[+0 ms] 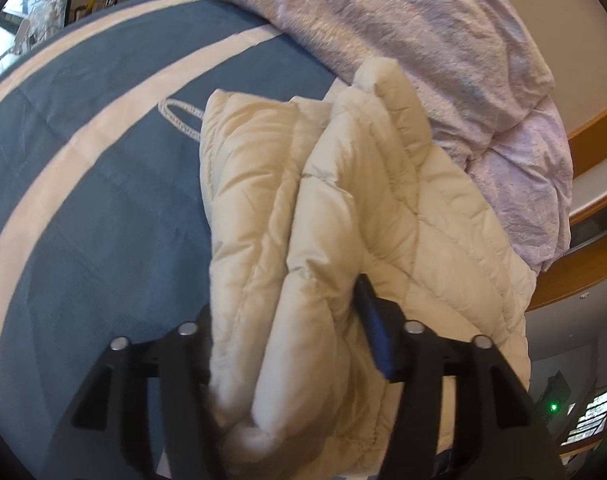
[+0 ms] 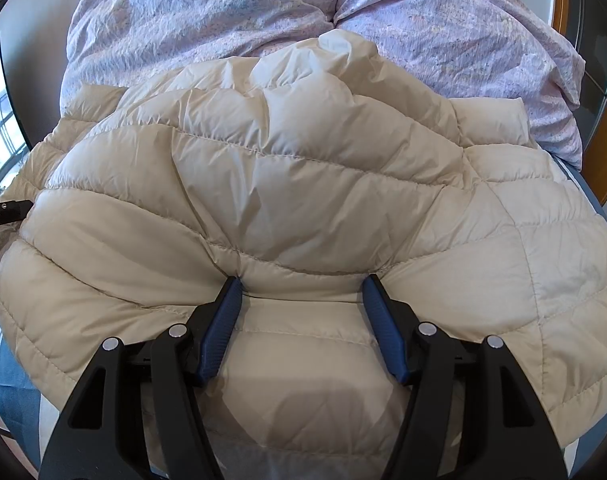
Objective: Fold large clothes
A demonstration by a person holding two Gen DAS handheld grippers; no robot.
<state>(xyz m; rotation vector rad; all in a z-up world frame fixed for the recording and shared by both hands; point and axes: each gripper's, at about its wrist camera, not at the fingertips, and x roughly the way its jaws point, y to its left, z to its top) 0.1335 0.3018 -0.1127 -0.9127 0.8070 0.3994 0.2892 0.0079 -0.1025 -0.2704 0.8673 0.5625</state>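
A cream quilted puffer jacket (image 1: 343, 200) lies on a blue bedspread with cream stripes (image 1: 103, 200). In the left wrist view a thick fold of the jacket fills the gap of my left gripper (image 1: 287, 292). The blue right pad (image 1: 373, 328) lies against the fold, and the left finger is hidden under the fabric. In the right wrist view the jacket (image 2: 303, 180) spreads wide. My right gripper (image 2: 301, 284) has both blue pads pressed into a puckered bunch of the jacket near its front edge.
A crumpled lilac duvet (image 2: 223, 12) is heaped at the far side of the bed, right behind the jacket (image 1: 423, 40). A wooden bed frame (image 1: 575, 280) curves along the right. A white cord loop (image 1: 179, 116) lies on the bedspread left of the jacket.
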